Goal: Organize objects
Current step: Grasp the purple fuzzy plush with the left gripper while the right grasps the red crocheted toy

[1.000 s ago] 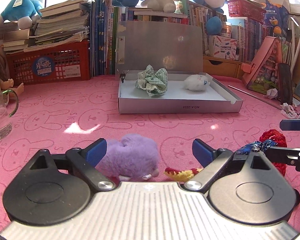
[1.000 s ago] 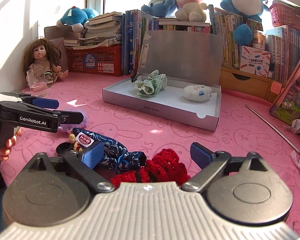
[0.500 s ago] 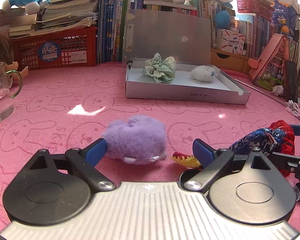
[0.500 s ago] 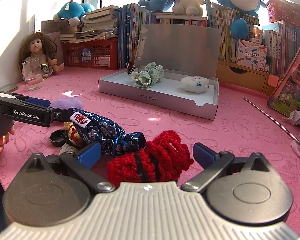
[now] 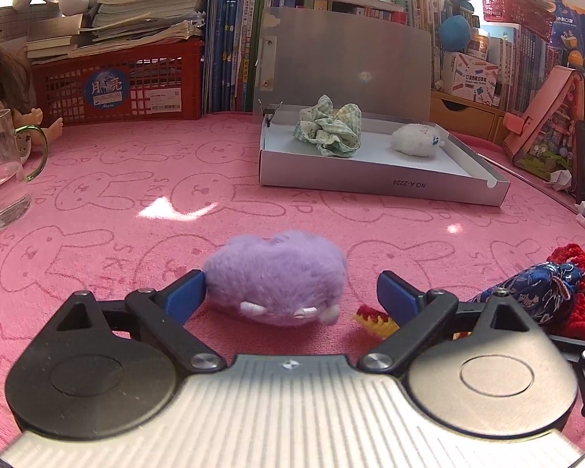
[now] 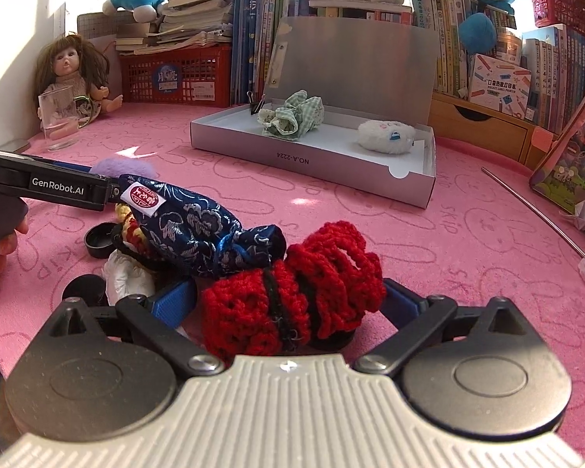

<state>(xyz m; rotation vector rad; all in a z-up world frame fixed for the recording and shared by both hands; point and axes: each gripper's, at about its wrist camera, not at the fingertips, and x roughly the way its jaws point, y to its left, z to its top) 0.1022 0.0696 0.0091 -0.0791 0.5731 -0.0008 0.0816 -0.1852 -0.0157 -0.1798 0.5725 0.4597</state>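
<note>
A purple plush (image 5: 275,280) lies on the pink mat between the fingers of my left gripper (image 5: 292,294). The gripper is open; its left pad (image 5: 185,292) touches the plush and the right pad stands apart. A red crocheted piece (image 6: 292,296) sits between the wide-apart fingers of my right gripper (image 6: 288,302), which is open around it. A blue patterned pouch (image 6: 199,230) leans on the red piece, over a yellow crocheted item (image 6: 130,222). The open grey box (image 6: 312,163) holds a green checked scrunchie (image 6: 292,119) and a white plush (image 6: 386,136).
A glass mug (image 5: 0,171) and a doll (image 6: 72,74) stand at the left. A black cap (image 6: 99,238) lies by the pouch. A red basket (image 5: 117,85), books and plush toys line the back. A thin metal rod (image 6: 534,210) and a picture book (image 6: 569,163) lie at the right.
My right gripper has sunk onto the red crocheted piece, which now fills the gap between its fingers. In the left view, the purple plush sits further out between the fingers.
</note>
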